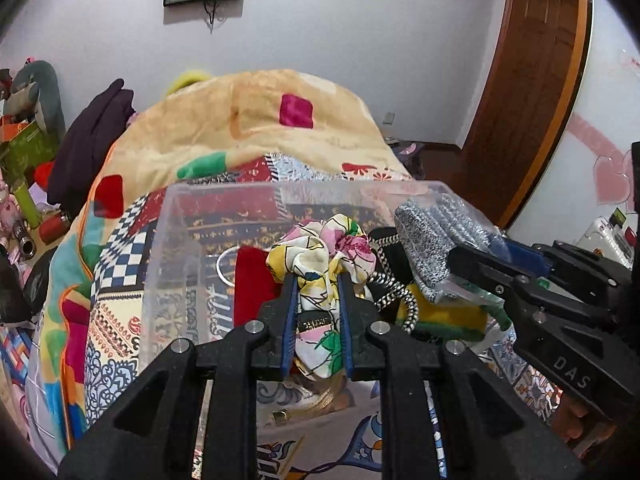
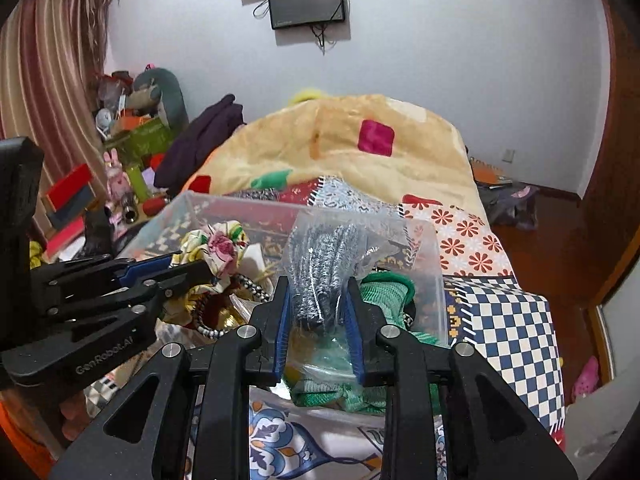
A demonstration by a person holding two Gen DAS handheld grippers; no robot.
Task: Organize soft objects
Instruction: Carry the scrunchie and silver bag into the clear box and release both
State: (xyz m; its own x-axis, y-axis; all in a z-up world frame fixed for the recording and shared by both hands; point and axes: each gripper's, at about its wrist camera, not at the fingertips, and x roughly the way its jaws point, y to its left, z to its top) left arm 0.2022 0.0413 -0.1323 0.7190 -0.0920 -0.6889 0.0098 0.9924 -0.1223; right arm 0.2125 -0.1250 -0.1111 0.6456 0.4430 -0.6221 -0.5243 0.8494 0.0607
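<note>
over the clear plastic bin (image 1: 176, 240) on the bed, the left claw (image 1: 318, 280) reaches forward and level, clamped on a floral scrunchie (image 1: 320, 256), while the right claw (image 2: 316, 292) comes in beside it, pinching a bagged silver scouring pad (image 2: 320, 268). the bed carries a patchwork quilt (image 2: 508, 320) and a folded beige blanket (image 1: 240, 132), below a white wall with a mounted screen (image 2: 306, 2). the scrunchie sits in the bin's middle; the bagged pad stands upright, long axis rising from the claw.

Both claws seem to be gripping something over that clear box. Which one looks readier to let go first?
Probably the left gripper: its floral scrunchie hangs over the middle of the clear box. The right gripper holds the bagged scrubbers nearer the box's side.
</note>
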